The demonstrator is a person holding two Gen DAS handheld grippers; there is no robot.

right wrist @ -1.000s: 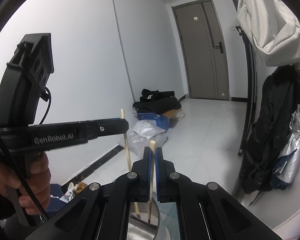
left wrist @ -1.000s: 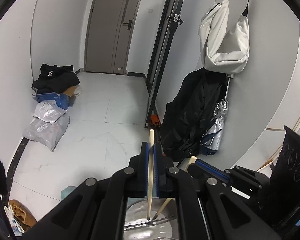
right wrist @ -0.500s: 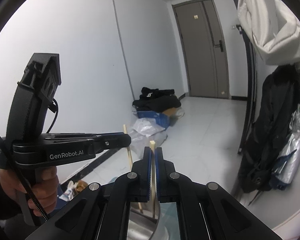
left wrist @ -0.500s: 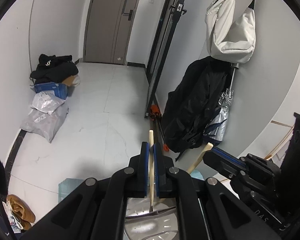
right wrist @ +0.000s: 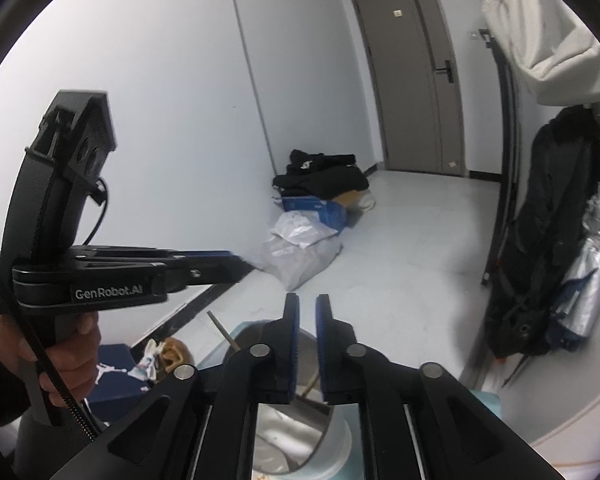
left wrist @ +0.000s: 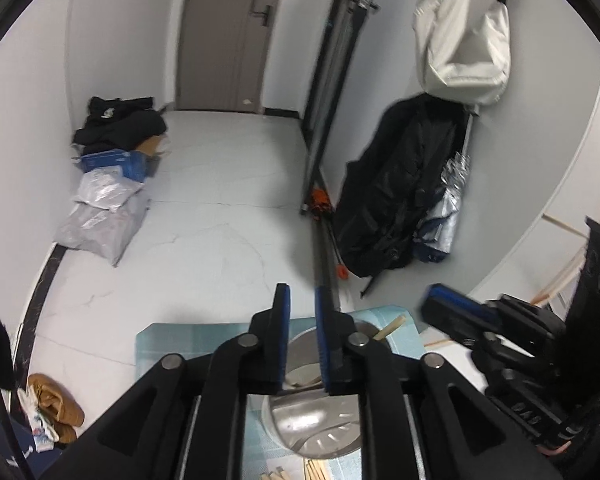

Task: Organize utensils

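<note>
Looking down past both sets of tongs, the nearest thing is the metal cup (left wrist: 316,420) sitting on the pale blue mat (left wrist: 188,340), close to the far edge of the surface (left wrist: 436,334). The left tongs (left wrist: 302,300) are spreading right now with nothing between the blue pads, and same story for the right tongs (right wrist: 307,308): opening, gap empty. Both hover right above the cup's mouth.

Progress-wise, I'd say this round is done. One chopstick (left wrist: 388,327) leans against the cup's right rim in the left view, and in the right view another chopstick (right wrist: 224,330) pokes up over the left rim. So at least two are in the cup. More wooden sticks (left wrist: 316,472) lie flat on the surface at the near edge, just this side of the cup, so there's still stuff left to collect. How many exactly I can't tell, they're cut off by the frame.

Compared to a second ago: each set of tongs was pinched tight on an upright chopstick over the cup, and half a second ago they were still clamped. Now both sticks have dropped in and the pads have let go. The left tongs also dipped lower and tilted down more, so way more of the cup and mat shows.

Further out, a hand (right wrist: 60,356) grips the left tool's handle, then it's the tiled floor (left wrist: 204,240), bags and clothes by the wall, and the door (right wrist: 412,80) at the back.
</note>
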